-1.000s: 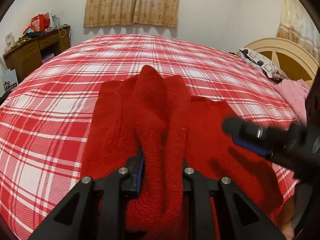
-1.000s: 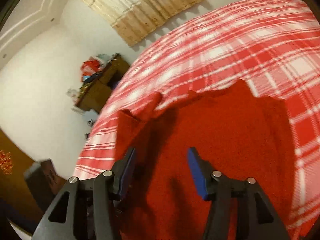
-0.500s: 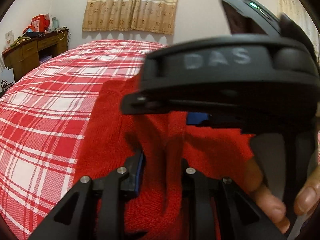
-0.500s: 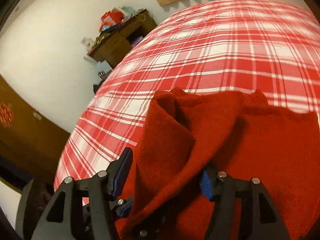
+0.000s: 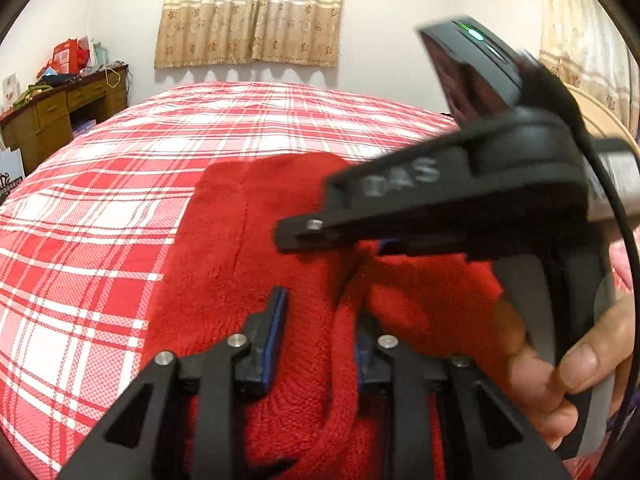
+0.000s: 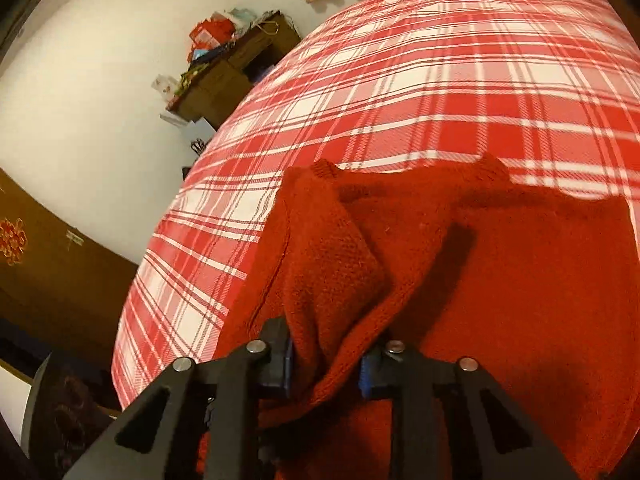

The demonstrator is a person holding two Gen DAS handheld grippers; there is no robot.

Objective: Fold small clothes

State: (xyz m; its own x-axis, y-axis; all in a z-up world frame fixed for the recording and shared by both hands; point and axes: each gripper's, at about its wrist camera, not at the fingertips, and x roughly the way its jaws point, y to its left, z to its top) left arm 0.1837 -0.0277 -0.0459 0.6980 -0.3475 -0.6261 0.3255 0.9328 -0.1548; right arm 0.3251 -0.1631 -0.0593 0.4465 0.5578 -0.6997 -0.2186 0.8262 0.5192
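A red knit garment (image 5: 224,248) lies on the red-and-white plaid bed (image 5: 100,220). My left gripper (image 5: 320,332) is shut on a bunched fold at the garment's near edge. The right gripper (image 5: 380,246) reaches in from the right just beyond it, held by a hand (image 5: 560,372); its black body hides the right part of the garment. In the right wrist view the right gripper (image 6: 326,360) has its jaws closing, and both pads press on a raised fold of the red garment (image 6: 520,280). The rest of the cloth spreads flat ahead.
The plaid bed (image 6: 400,80) stretches far ahead and to the left. A wooden desk (image 5: 60,108) piled with clutter stands by the far left wall, under a curtained window (image 5: 252,12). Brown wooden furniture (image 6: 48,272) stands beside the bed.
The right gripper swung in over the garment in front of the left one, and its wide jaws closed on a lifted fold. The left gripper kept its hold and stayed put.
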